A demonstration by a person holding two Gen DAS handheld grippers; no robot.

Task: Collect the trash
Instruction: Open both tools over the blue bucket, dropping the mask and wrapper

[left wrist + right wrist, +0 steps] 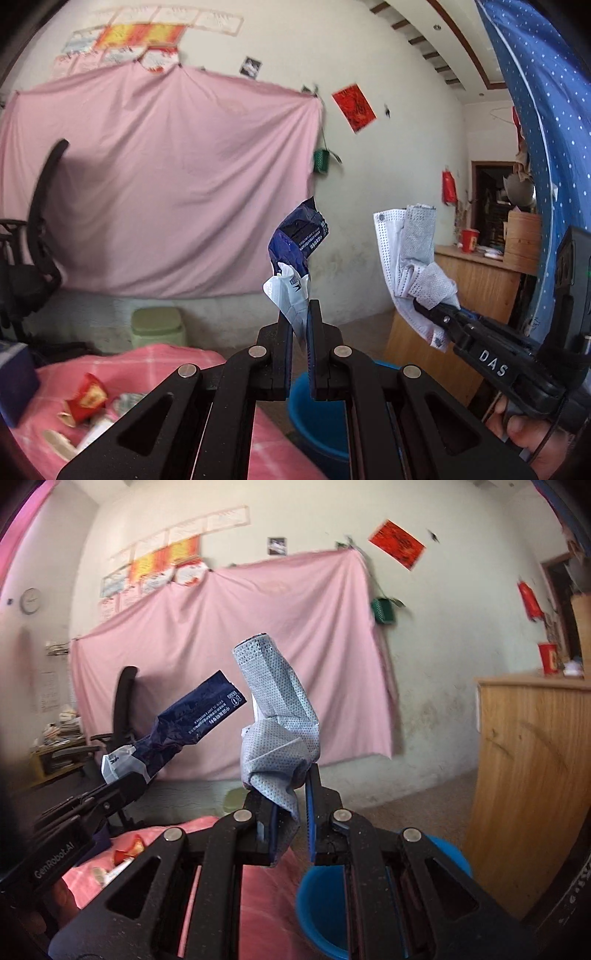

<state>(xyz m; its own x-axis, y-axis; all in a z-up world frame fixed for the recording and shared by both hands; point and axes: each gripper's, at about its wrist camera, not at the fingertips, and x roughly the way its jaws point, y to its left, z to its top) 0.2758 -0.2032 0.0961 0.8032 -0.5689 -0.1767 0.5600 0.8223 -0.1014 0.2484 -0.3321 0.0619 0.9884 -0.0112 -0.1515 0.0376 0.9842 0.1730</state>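
My left gripper (300,314) is shut on a crumpled dark blue and white wrapper (295,251), held up in the air. The same wrapper (188,723) and left gripper (129,775) show at the left of the right wrist view. My right gripper (291,782) is shut on a crumpled pale blue face mask (275,716) that sticks upward. In the left wrist view the mask (413,258) and right gripper (436,312) appear at the right. A blue bucket (317,417) (325,901) sits on the floor below both grippers.
A table with a pink checked cloth (140,365) holds more litter, including a red wrapper (86,398). A wooden cabinet (532,786) stands right of the bucket. A black office chair (33,258) is at the left, a green stool (159,326) by the wall, and a pink sheet (166,184) hangs behind.
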